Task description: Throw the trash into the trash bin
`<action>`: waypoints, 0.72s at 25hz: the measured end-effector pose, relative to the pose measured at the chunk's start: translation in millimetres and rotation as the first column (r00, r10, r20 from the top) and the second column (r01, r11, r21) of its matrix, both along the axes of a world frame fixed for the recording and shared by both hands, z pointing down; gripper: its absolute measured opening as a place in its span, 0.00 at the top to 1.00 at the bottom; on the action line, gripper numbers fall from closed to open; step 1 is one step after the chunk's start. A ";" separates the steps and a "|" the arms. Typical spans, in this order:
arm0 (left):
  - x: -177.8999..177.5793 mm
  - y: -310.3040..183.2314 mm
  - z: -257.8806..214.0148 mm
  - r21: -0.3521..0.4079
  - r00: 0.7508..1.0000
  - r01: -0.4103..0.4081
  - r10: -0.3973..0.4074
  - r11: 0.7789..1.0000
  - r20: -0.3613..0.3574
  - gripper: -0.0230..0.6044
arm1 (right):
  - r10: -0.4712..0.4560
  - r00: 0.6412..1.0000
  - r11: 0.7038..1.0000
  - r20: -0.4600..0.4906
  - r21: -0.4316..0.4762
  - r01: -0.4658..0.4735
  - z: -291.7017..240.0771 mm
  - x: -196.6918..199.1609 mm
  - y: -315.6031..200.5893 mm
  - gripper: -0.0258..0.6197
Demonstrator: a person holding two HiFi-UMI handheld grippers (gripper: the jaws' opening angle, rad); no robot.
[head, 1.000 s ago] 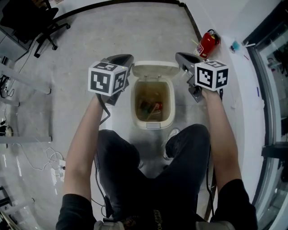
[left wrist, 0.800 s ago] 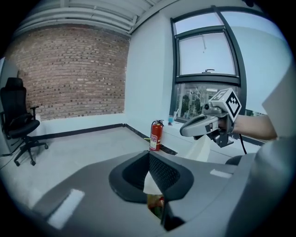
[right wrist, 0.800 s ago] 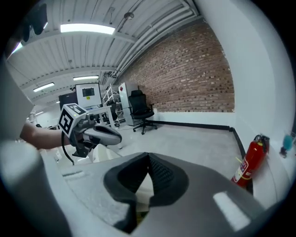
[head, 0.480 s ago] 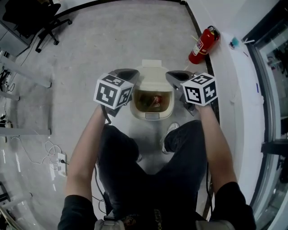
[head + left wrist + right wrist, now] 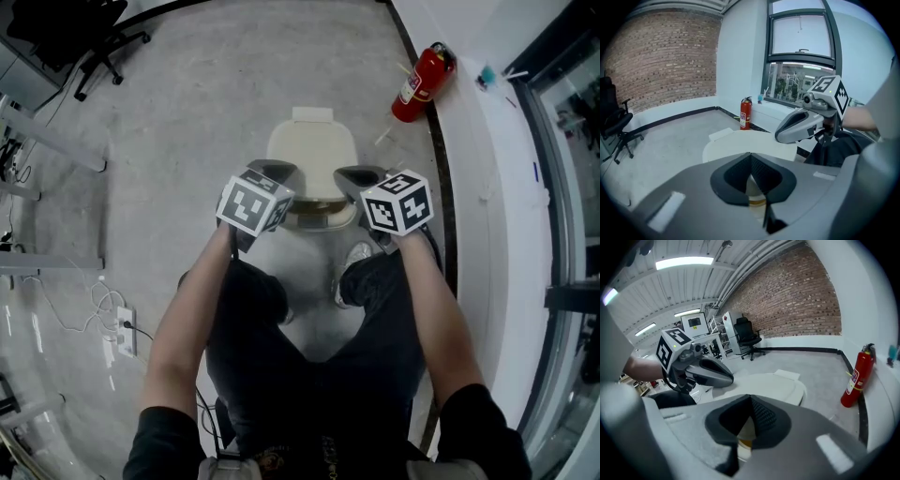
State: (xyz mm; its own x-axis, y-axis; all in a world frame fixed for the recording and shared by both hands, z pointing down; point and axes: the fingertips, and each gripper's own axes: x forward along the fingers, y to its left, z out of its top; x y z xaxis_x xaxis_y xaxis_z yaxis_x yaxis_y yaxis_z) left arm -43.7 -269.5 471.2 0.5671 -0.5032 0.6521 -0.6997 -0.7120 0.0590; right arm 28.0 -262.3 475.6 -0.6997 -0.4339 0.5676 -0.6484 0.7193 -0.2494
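The cream trash bin (image 5: 312, 217) stands on the floor in front of the person's feet. Its lid (image 5: 311, 157) lies down over the opening, with only a dark strip showing at the near rim. No trash shows in any view. My left gripper (image 5: 278, 172) hovers at the bin's left side and my right gripper (image 5: 350, 176) at its right side. Both are shut and hold nothing. In the left gripper view the jaws (image 5: 751, 159) meet above the lid (image 5: 736, 143). In the right gripper view the jaws (image 5: 750, 401) also meet, over the lid (image 5: 776, 383).
A red fire extinguisher (image 5: 418, 82) leans at the wall's foot, far right of the bin. A black office chair (image 5: 66, 28) stands far left. Cables and a power strip (image 5: 120, 333) lie on the floor at left. The person's shoe (image 5: 352, 270) rests beside the bin.
The bin's lid has come down from upright to nearly closed, hiding the trash inside. Both grippers have drawn inward toward the bin's sides.
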 end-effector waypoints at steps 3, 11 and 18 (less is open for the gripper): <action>7.1 10.9 14.0 -0.018 0.999 -0.022 0.023 1.000 0.037 0.95 | -0.010 1.000 1.000 -0.026 -0.006 0.010 12.3 -2.9 12.7 0.96; 8.0 22.3 39.1 -0.030 0.990 -0.026 0.030 0.999 0.140 0.95 | -0.029 0.999 0.998 -0.039 -0.053 0.027 40.8 -14.7 42.3 0.96; 11.6 32.1 62.9 -0.091 0.983 -0.066 0.080 0.994 0.166 0.95 | -0.045 0.992 0.997 -0.115 -0.067 0.038 64.7 -19.4 46.0 0.96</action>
